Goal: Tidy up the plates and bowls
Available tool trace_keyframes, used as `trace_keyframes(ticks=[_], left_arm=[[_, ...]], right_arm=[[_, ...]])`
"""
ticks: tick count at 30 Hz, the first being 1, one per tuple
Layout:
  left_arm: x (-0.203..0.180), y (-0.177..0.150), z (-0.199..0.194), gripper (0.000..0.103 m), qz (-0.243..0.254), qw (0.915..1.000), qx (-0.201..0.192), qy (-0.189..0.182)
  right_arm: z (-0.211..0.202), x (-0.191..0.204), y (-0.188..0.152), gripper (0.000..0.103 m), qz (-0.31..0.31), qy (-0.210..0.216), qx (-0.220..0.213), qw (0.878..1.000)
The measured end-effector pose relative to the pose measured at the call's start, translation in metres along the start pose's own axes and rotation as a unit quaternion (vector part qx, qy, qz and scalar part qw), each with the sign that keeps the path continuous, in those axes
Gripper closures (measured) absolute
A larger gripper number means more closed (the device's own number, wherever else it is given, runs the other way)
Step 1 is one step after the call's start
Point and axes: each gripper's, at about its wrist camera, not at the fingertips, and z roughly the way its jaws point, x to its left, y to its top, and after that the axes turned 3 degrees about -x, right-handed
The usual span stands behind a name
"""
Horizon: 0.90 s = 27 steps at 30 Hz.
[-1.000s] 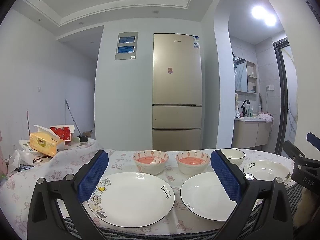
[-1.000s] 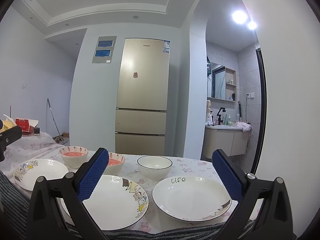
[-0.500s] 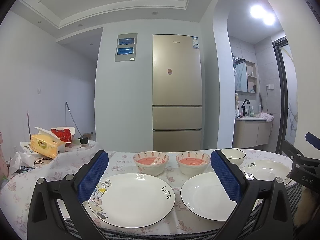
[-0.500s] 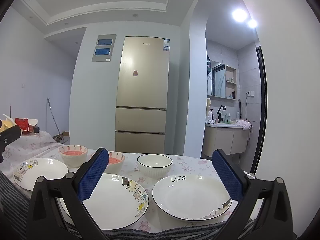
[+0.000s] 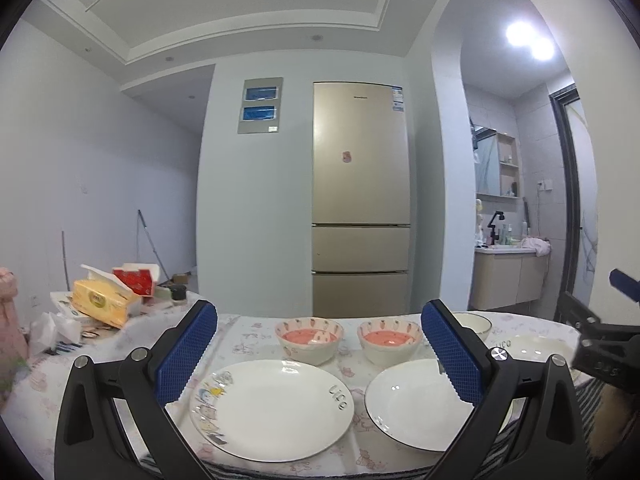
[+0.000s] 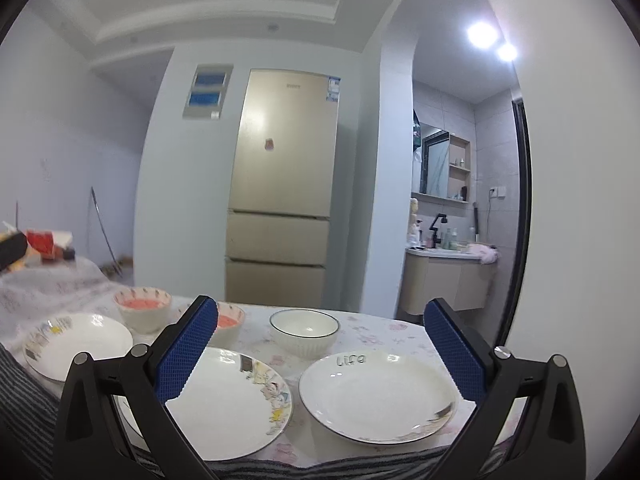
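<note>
Plainly, nothing is stacked yet: three plates and three bowls lie singly on the bench, which wears a printed cloth. Take the white ribbed bowl as the landmark. Just in front of it, on its right side, sits the plate marked "Life"; in front on its left sits the plate with cartoon figures. Left of the white bowl stand two pink bowls side by side, near each other but apart, and in front of the farther one lies the third plate, also marked with lettering.

Both tools hang above the near edge of the bench, touching nothing. The left hand-held gripper has its blue pads wide apart, with the third plate and part of its neighbour framed between them. The right hand-held gripper is likewise spread wide, over the two plates in front of the white bowl.

My reading is that the job is at its opening step, choosing a first piece. The next move probably calls for lowering one tool to a plate rim, pinching it thinly, and lifting it onto a neighbouring plate; the like bowls could then nest. Glazed rims look slippery, so a firm, level pinch seems wise.
</note>
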Motion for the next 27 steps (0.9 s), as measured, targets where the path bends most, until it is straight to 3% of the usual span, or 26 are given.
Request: trace_keyframes(ticks=[9, 18, 22, 27], left_arm=[[0.012, 0.072, -0.02, 0.0, 0.005, 0.9988, -0.048, 0.008], [0.016, 0.149, 0.011, 0.0, -0.003, 0.997, -0.078, 0.007], [0.018, 0.193, 0.024, 0.0, -0.03, 0.9959, -0.085, -0.001], [0.021, 0.238, 0.041, 0.0, -0.051, 0.9927, -0.107, 0.023]], right_arm=[[-0.024, -0.012, 0.083, 0.0, 0.046, 0.076, -0.01, 0.996], [-0.008, 0.016, 0.164, 0.0, 0.043, 0.109, -0.064, 0.991], [0.013, 0.031, 0.199, 0.0, 0.053, 0.101, -0.08, 0.99], [0.051, 0.029, 0.236, 0.0, 0.113, 0.084, -0.054, 0.989]])
